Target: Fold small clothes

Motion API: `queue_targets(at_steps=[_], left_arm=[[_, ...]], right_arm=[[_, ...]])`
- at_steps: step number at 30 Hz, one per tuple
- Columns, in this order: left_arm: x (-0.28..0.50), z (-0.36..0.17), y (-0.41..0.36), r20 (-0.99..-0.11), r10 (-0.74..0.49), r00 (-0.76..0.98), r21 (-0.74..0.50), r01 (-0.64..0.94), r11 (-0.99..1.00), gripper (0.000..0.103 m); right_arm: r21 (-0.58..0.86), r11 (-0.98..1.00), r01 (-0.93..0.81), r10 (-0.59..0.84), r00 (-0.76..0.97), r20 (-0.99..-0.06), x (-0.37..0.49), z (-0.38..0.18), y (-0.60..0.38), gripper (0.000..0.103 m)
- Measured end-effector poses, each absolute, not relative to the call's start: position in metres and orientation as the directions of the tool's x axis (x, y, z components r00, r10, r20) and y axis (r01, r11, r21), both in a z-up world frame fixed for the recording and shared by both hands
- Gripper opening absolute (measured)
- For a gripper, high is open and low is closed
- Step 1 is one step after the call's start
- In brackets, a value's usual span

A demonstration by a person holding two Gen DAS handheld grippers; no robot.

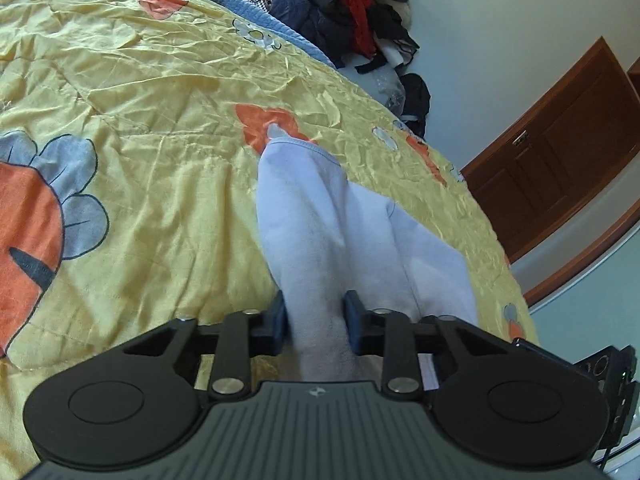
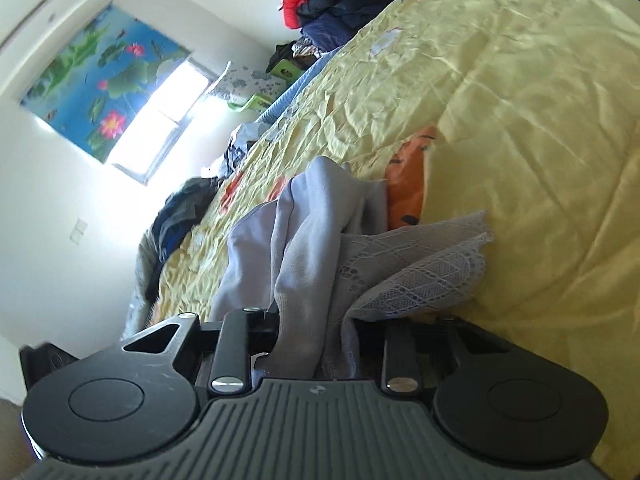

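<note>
Both the left tongs (image 1: 316, 320) and right tongs (image 2: 310, 332) are clamped on a pale lilac garment (image 1: 320, 216) over the yellow flowered bedspread (image 1: 160, 128).

We find no readable text, label or number in either view, only a small unreadable emblem on each gripper body

**Around the bed**

A crumpled yellow bedspread (image 1: 168, 92) with orange and grey flower prints covers the bed. At its far end lies a heap of red and dark jackets (image 1: 340, 4). A brown wooden door (image 1: 560, 152) stands right; a lotus poster (image 2: 100, 76) hangs beside a bright window (image 2: 160, 128).
</note>
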State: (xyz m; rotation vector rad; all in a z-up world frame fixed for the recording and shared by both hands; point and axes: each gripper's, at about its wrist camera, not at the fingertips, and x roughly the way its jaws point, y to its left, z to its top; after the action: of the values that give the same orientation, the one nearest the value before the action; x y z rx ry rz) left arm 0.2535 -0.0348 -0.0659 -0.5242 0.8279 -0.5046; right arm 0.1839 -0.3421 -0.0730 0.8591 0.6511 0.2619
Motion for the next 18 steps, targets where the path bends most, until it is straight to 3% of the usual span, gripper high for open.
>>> queue_targets(at_steps=[11,18], left_arm=[[0.249,-0.014,-0.013,-0.534,-0.510,0.675,-0.481,0.254,0.839,0.016],[0.248,-0.022,-0.001,-0.593,-0.454,0.665,-0.437,0.208,0.875,0.016]], right_arm=[[0.866,0.499,0.030,0.530,0.780,-0.332,0.189,-0.079,-0.328,0.031],[0.797,0.602,0.057,0.475,0.776,-0.415,0.193,-0.073,-0.315,0.036]])
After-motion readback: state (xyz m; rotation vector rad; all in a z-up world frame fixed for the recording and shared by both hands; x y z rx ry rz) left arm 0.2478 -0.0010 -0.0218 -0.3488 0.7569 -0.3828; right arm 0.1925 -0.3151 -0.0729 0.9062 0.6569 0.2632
